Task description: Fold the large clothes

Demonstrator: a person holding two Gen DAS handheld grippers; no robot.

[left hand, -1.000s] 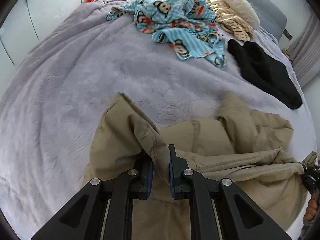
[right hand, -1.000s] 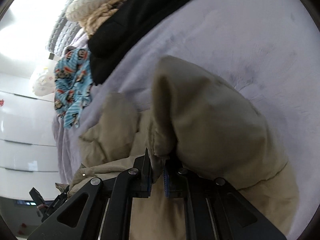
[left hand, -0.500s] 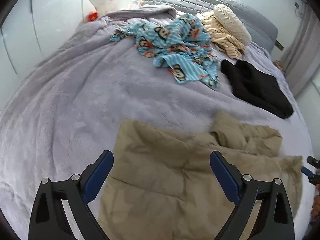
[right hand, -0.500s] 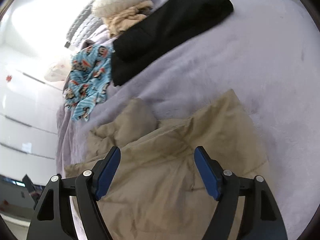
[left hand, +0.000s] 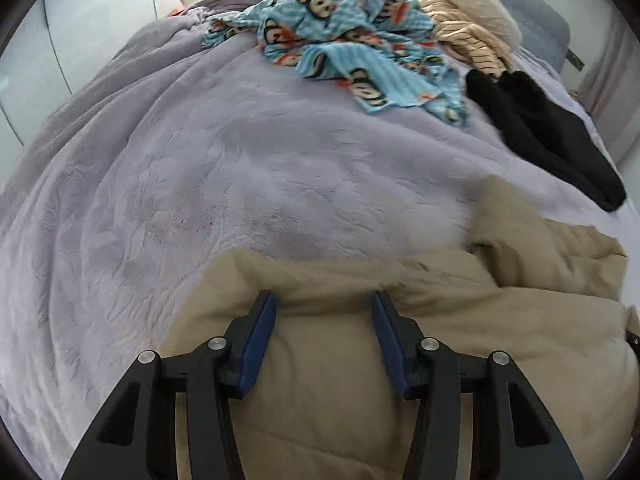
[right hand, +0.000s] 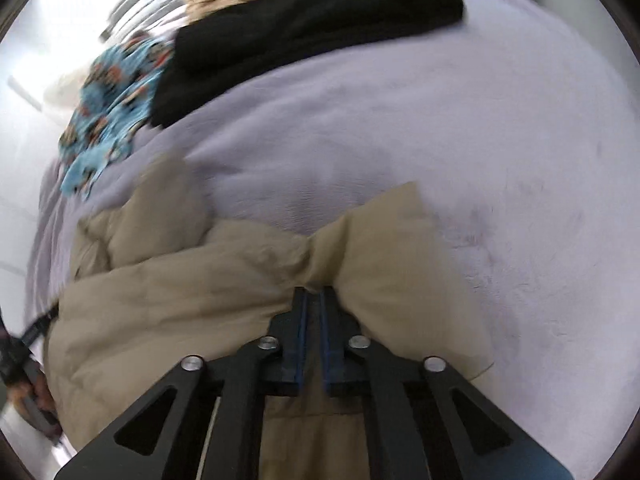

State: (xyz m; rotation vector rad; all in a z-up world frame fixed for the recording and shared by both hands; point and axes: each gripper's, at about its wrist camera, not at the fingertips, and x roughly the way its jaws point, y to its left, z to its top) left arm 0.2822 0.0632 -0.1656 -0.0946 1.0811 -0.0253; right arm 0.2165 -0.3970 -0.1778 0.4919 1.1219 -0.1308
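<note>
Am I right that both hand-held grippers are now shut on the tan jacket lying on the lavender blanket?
Not quite: only the right hand-held gripper is shut on the tan jacket, pinching a gathered fold. The left wrist view shows the left hand-held gripper open, its fingers spread over the jacket. The jacket does lie on the lavender blanket.

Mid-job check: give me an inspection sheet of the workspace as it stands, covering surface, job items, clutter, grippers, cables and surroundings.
Surface: bed under a lilac plush blanket, rumpled.
Job's things: tan padded coat lying at the near edge, one part bunched toward the right.
Clutter: blue monkey-print garment, cream striped garment and black garment at the far side.
Grippers: left gripper open, fingers resting on the coat; right gripper shut on a pinched fold of the coat.
Cables: nothing seen.
Surroundings: white cabinet doors to the left, grey headboard beyond.
</note>
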